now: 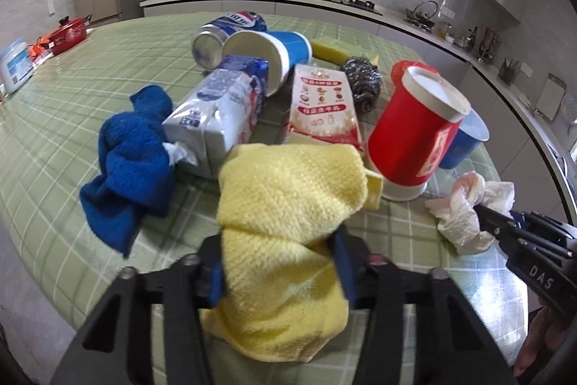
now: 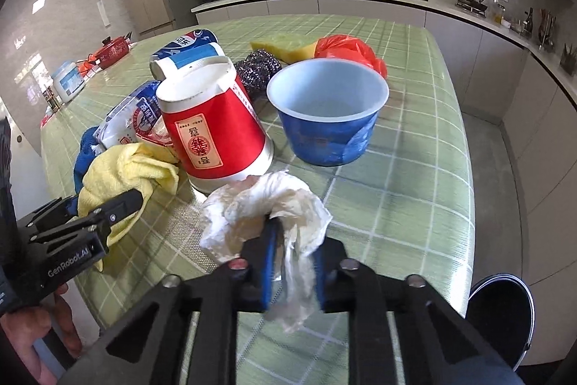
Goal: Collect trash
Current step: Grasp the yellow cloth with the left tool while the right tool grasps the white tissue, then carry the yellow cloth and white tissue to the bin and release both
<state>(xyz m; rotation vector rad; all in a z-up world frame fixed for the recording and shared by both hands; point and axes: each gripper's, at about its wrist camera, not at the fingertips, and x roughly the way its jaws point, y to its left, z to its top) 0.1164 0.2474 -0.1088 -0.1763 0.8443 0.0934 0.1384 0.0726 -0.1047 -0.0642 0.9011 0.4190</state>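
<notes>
My left gripper [image 1: 277,262] is shut on a yellow cloth [image 1: 288,197] at the near edge of the green checked table [image 1: 72,118]; its blue pads press the cloth from both sides. My right gripper [image 2: 292,251] is shut on a crumpled white tissue [image 2: 252,204], which bulges above the pads and hangs below them. In the left wrist view the right gripper [image 1: 483,215] bites the tissue [image 1: 465,204] at the right. In the right wrist view the left gripper [image 2: 119,204] holds the yellow cloth [image 2: 122,168] at the left.
An upturned red paper cup [image 2: 216,132], a blue bowl [image 2: 324,139], a blue cloth [image 1: 133,161], a tissue pack [image 1: 220,110], a snack packet [image 1: 324,103], a lying blue cup [image 1: 277,53], a can [image 1: 223,31], a steel scourer [image 1: 362,82], a yellow sponge [image 2: 285,46] and a red bag [image 2: 346,49] crowd the table. A dark bin [image 2: 501,313] stands on the floor at right.
</notes>
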